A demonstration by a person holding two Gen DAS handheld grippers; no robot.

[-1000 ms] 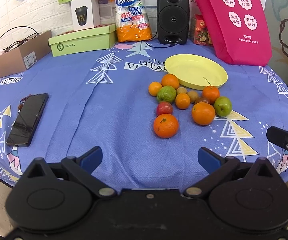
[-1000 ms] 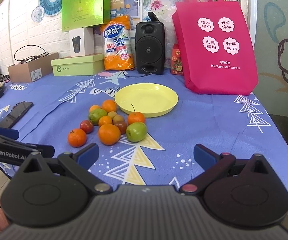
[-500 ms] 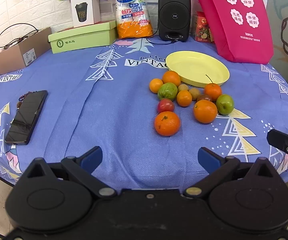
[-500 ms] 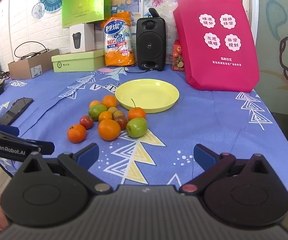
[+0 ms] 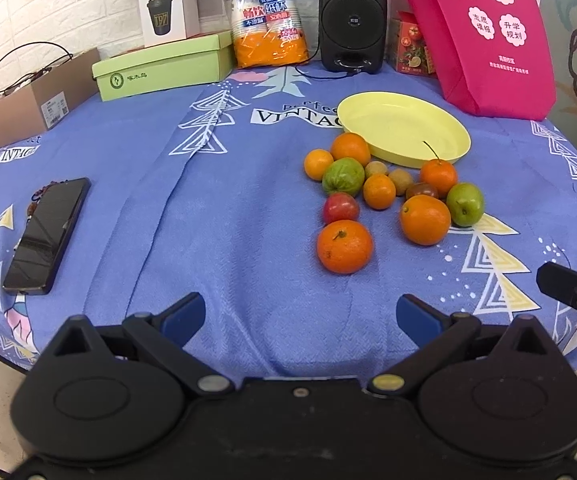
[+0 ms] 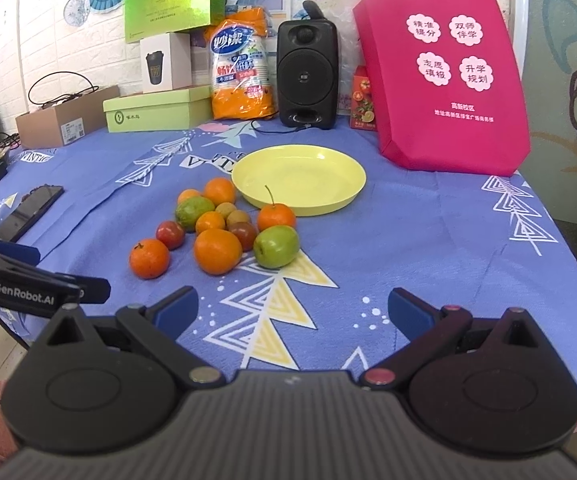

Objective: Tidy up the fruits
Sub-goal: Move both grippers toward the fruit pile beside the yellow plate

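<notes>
Several fruits lie in a cluster on the blue tablecloth, just in front of an empty yellow plate (image 5: 404, 128), which also shows in the right wrist view (image 6: 300, 178). Nearest me is an orange mandarin (image 5: 344, 246) (image 6: 149, 258), then a large orange (image 5: 424, 219) (image 6: 217, 251), a green apple (image 5: 464, 204) (image 6: 276, 246), a red tomato (image 5: 341, 208) and a green guava (image 5: 343, 176). My left gripper (image 5: 300, 316) is open and empty, short of the mandarin. My right gripper (image 6: 292, 310) is open and empty, in front of the apple.
A black phone (image 5: 46, 236) lies at the left. At the back stand a pink bag (image 6: 448, 80), a black speaker (image 6: 306, 76), a pack of paper cups (image 6: 242, 68), a green box (image 5: 160, 66) and a cardboard box (image 5: 32, 100).
Both grippers have moved slightly forward toward the fruit, so the cluster and plate look a little nearer. Both stay open; no fruit has moved.
</notes>
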